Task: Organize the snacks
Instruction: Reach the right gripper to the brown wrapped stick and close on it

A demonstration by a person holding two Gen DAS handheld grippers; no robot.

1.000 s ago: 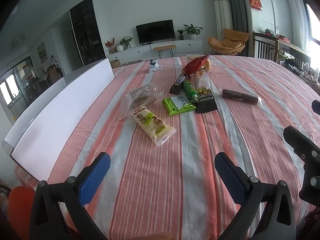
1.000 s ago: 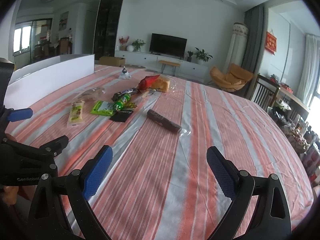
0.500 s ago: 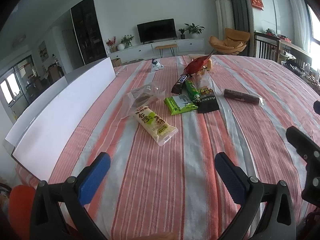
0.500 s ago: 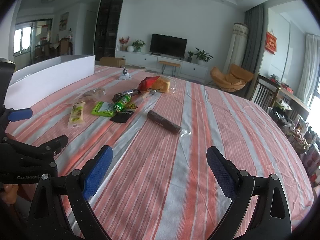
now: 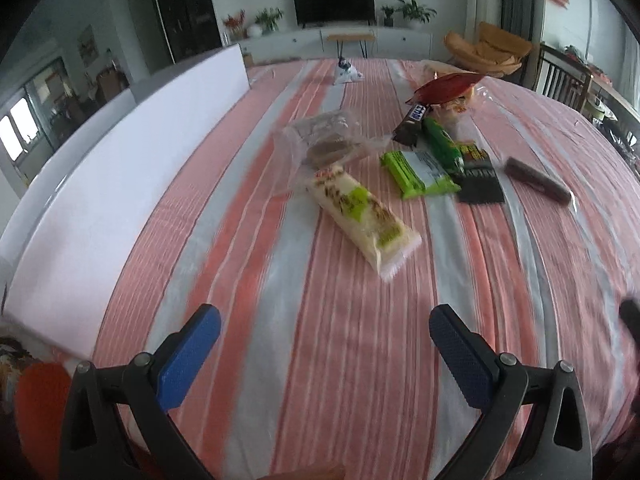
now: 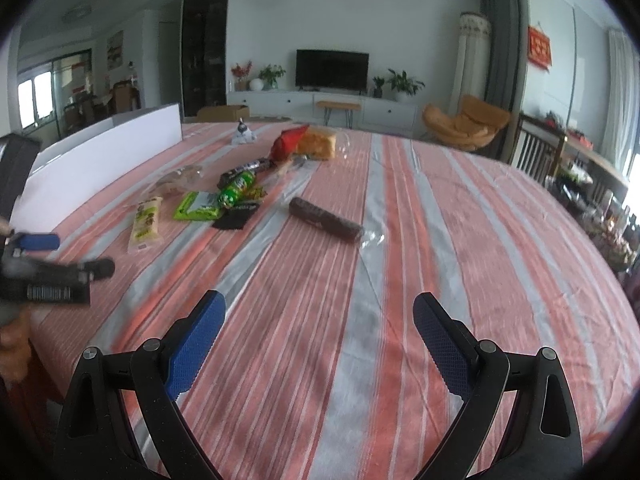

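Snacks lie scattered on the striped tablecloth (image 5: pixel 328 360). Nearest my left gripper (image 5: pixel 325 354) is a pale yellow-green packet (image 5: pixel 362 218), with a clear bag (image 5: pixel 328 142), a lime green packet (image 5: pixel 416 174), a black packet (image 5: pixel 478 184) and a red bag (image 5: pixel 444 88) beyond. A long dark brown bar (image 6: pixel 326 220) lies ahead of my right gripper (image 6: pixel 319 338). Both grippers are open and hold nothing. The left gripper (image 6: pixel 52 258) also shows at the left edge of the right wrist view.
A long white box (image 5: pixel 120 184) runs along the table's left side. A small white bag (image 6: pixel 243 134) and a yellow bread pack (image 6: pixel 318 146) sit at the far end. Chairs and a side table stand beyond the right edge.
My left gripper has moved forward and tilted down toward the pale yellow-green packet, which now looks closer. The right gripper has barely moved. No snack has shifted.
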